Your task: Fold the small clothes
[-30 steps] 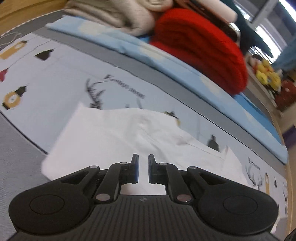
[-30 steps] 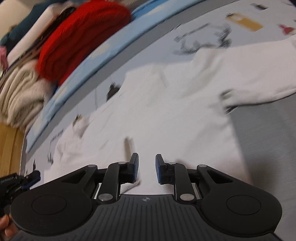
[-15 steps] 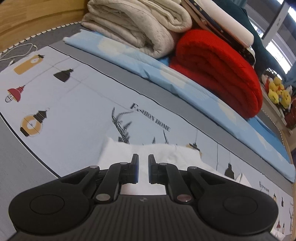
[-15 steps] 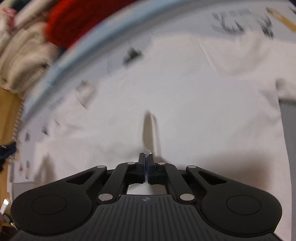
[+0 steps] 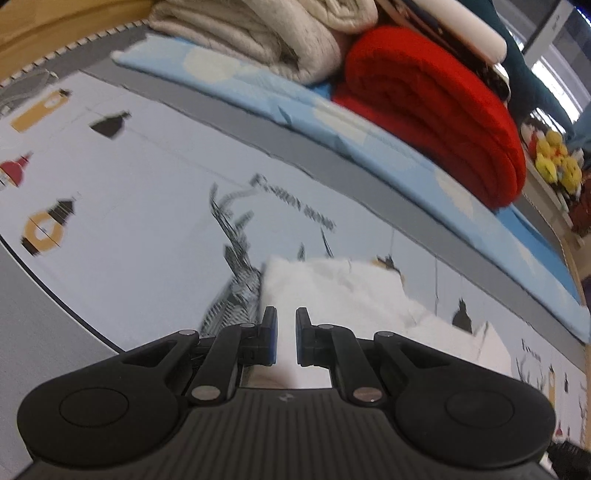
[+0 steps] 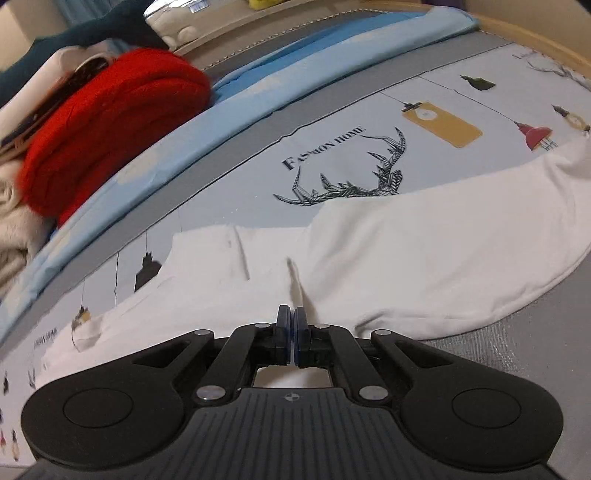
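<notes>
The shirt (image 6: 424,258) by the black fingers (image 6: 284,325) is plain white. Under it the sheet (image 6: 332,122) is pale blue-grey, with a black deer head, black words, and yellow, red and black lamps. Far past the fingers lie a red blanket (image 5: 436,110), a cream blanket (image 5: 266,33) and a light blue cloth (image 5: 258,88) with white clouds.

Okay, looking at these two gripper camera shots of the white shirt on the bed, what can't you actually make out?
- Left wrist view: the white shirt's near part is hidden behind the left gripper.
- Left wrist view: the lettering on the printed sheet is motion-blurred, unreadable.
- Right wrist view: the shirt's far end is cut off by the right edge.
- Right wrist view: the right gripper body hides the pinched fabric underneath.
</notes>
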The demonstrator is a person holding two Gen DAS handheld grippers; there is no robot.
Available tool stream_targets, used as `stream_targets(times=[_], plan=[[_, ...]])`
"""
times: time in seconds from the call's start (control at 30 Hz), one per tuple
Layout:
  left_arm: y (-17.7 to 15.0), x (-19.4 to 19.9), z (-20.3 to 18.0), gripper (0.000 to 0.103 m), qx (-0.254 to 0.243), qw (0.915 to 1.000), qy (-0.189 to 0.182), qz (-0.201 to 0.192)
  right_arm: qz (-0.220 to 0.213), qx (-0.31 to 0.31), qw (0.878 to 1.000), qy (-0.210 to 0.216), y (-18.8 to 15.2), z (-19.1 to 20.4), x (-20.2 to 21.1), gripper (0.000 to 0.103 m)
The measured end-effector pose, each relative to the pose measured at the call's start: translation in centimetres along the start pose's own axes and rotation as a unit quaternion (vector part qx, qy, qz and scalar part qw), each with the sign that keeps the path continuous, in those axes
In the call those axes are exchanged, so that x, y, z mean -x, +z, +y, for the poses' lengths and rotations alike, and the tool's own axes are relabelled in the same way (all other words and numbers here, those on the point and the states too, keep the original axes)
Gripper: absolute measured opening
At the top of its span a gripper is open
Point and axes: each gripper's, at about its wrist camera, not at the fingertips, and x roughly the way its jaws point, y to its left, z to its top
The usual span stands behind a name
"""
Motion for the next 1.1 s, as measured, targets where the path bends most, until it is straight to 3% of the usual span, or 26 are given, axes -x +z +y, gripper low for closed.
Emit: stream_targets(times=[0.17,0.3,0.33,0.4,0.47,0.57,0.63,0.73,0.8,0.93,1.1], plan=[[-1.4,-2.1,0.0,0.015,-0.008,0.9980,-0.024,0.058,-0.046,0.012,0.999,0.015,1.0,0.2,1.0,0.000],[-2.9,-3.9,1.2,0.015,0.000,0.9940,-0.013,0.109,-0.001,0.019,1.000,-0.014,1.1,0.0,-0.1,0.003],[-3.2,-4.3,1.5,0.015,-0.001,0.9924,-0.007,0.123,0.007,0.021,0.999,-0.025,1.1,-0.2,-0.4,0.004],[-3.9,-5.0,1.7,0.015,-0.044,0.9872,0.050,0.145,-0.002,0.012,1.000,-0.017,1.2,-0.5,-0.2,0.007],[-4.0,-5.2,2.5,0.025,-0.041,0.9858,0.071,0.147,-0.006,0.016,1.000,0.000,1.2,-0.3,0.1,0.007],[-3.3,-4.0,2.6,0.023,-0.024,0.9903,0.092,0.101,0.002,0.013,1.000,0.022,1.2,0.0,-0.1,0.014],[-2.9,-3.0,2.0,0.023,-0.014,0.9954,0.059,0.074,0.016,-0.003,0.999,0.032,1.1,-0.2,-0.5,0.019],[-3.3,-3.1,0.4,0.023,-0.046,0.9949,0.006,0.089,0.029,-0.019,0.999,0.036,0.9,-0.1,-0.9,0.019],[-4.3,-3.7,-0.2,0.024,-0.057,0.9921,-0.009,0.111,0.035,-0.023,0.998,0.037,0.8,-0.2,-1.2,0.020],[-5.8,-5.4,0.5,0.021,-0.069,0.9857,0.027,0.151,0.065,-0.041,0.996,0.046,0.4,-0.9,-2.5,0.025],[-5.4,-3.9,-0.1,0.022,-0.075,0.9889,0.024,0.126,0.099,-0.041,0.994,-0.010,-0.2,-1.7,-3.7,0.025]])
